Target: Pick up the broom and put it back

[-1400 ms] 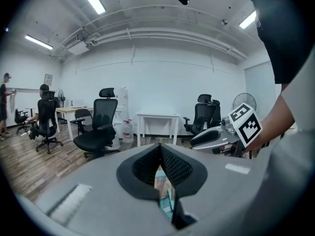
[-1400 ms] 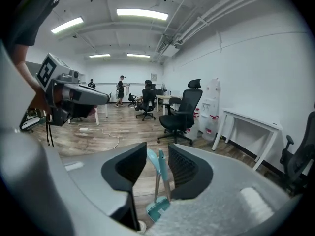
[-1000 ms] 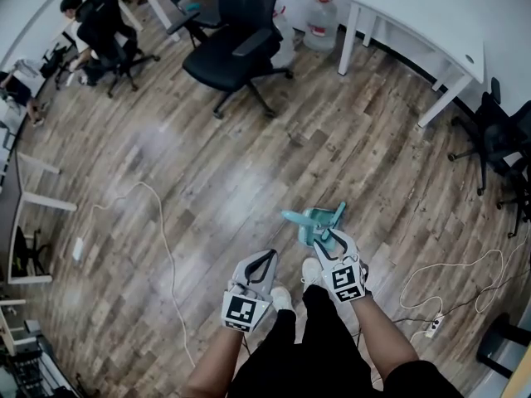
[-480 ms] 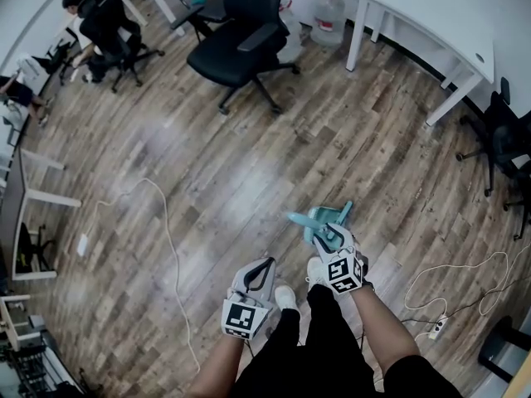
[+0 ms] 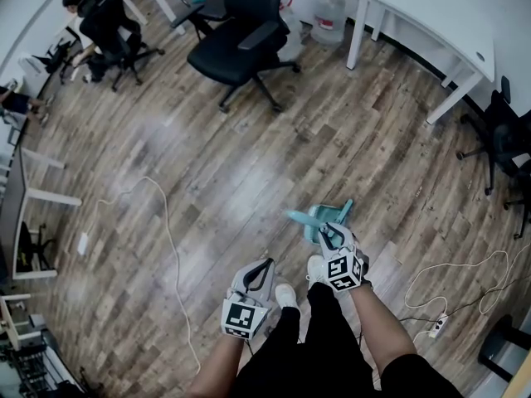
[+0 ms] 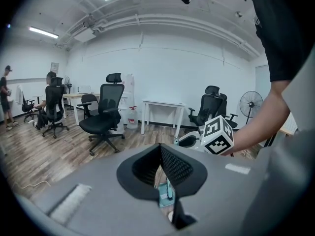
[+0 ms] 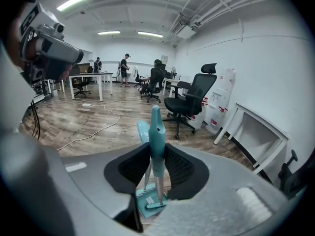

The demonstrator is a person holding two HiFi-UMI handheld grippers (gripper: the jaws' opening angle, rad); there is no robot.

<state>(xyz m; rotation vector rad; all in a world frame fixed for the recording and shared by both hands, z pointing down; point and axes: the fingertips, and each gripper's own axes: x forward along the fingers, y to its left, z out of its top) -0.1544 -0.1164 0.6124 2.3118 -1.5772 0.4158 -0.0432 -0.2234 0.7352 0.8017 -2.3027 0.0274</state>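
**Broom set, standing on wood floor, handle between right jaws**

- Broom: teal, upright, its head down in a matching teal dustpan that sits on the wood floor just ahead of the person's shoes; in the head view the set stands directly beyond the right hand
- Right hand-held gripper: jaws closing on the broom handle below its tip, with a pad against each side of it; pointed downward
- Left hand-held gripper: jaws pressed together at the tips, nothing between them; held beside the right one, apart from the broom, and the dustpan shows through the gap beneath its pads
- Surroundings: black office chair farther out on the floor; white table at the upper right of the head view; white cable trailing across the boards on the left
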